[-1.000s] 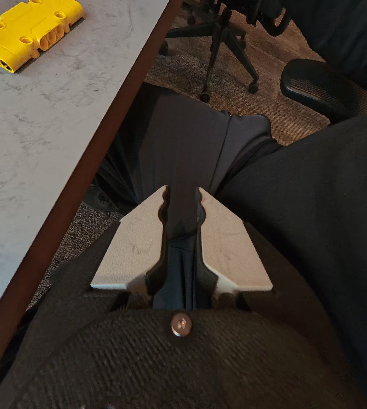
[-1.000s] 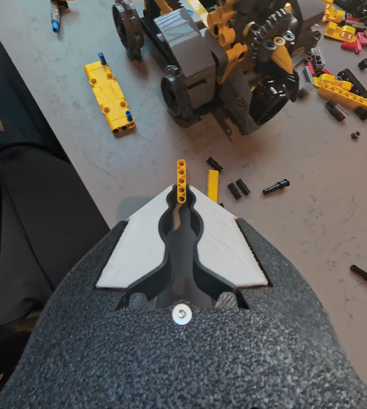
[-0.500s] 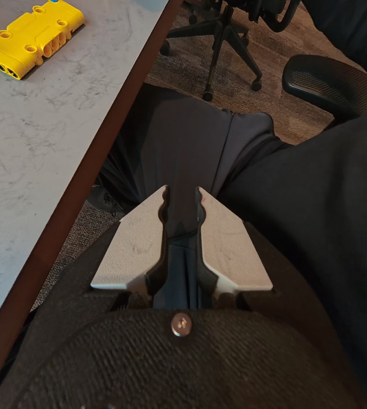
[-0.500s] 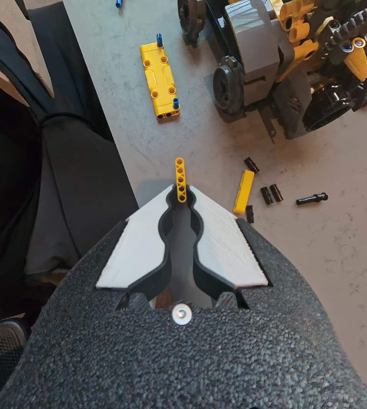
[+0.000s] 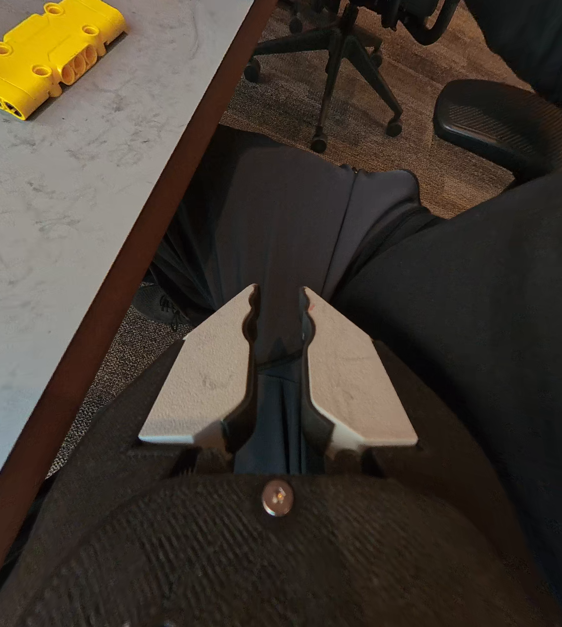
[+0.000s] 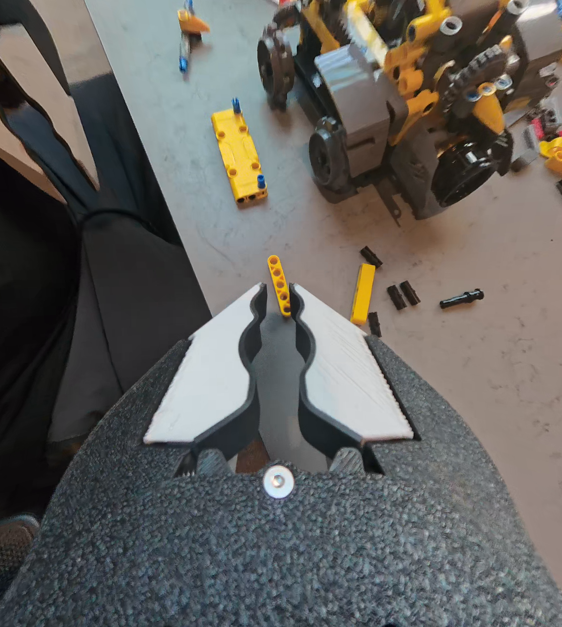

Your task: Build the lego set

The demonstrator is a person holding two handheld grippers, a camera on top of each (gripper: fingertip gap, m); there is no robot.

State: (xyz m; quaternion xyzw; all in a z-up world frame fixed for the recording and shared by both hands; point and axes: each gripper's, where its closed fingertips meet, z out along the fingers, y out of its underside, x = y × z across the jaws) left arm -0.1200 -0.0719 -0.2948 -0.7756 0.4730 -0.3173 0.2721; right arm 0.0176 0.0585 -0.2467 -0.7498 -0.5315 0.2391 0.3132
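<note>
Right wrist view: the right gripper point(image 6: 277, 291) has its jaws parted a little, and a thin yellow strip with a row of holes point(image 6: 280, 285) stands tilted in the gap, its lower end against the right finger point(image 6: 337, 359) and clear of the left one; whether it is pinched or loose cannot be told. Below it lies the grey table point(image 6: 476, 390), with the person's dark trousers point(image 6: 120, 305) past its edge on the left. Just right of the fingertips lie a short yellow bar point(image 6: 363, 293), several small black pegs point(image 6: 402, 294) and a longer black pin point(image 6: 462, 298). Farther off a flat yellow panel point(image 6: 239, 158) with blue pins lies on the table, and beyond it stands a grey, yellow and black toy vehicle point(image 6: 405, 112) with more loose pieces to its right. The left gripper point(image 6: 31, 101) shows at the upper left, off the table. Left wrist view: that gripper point(image 5: 279, 291) hangs with jaws apart and nothing between them, over the person's lap point(image 5: 289, 237), beside the table's brown edge point(image 5: 143, 244). The yellow panel point(image 5: 48, 57) lies far off on the tabletop. An office chair's base point(image 5: 340, 61) and an armrest point(image 5: 490, 125) stand on the carpet beyond.
</note>
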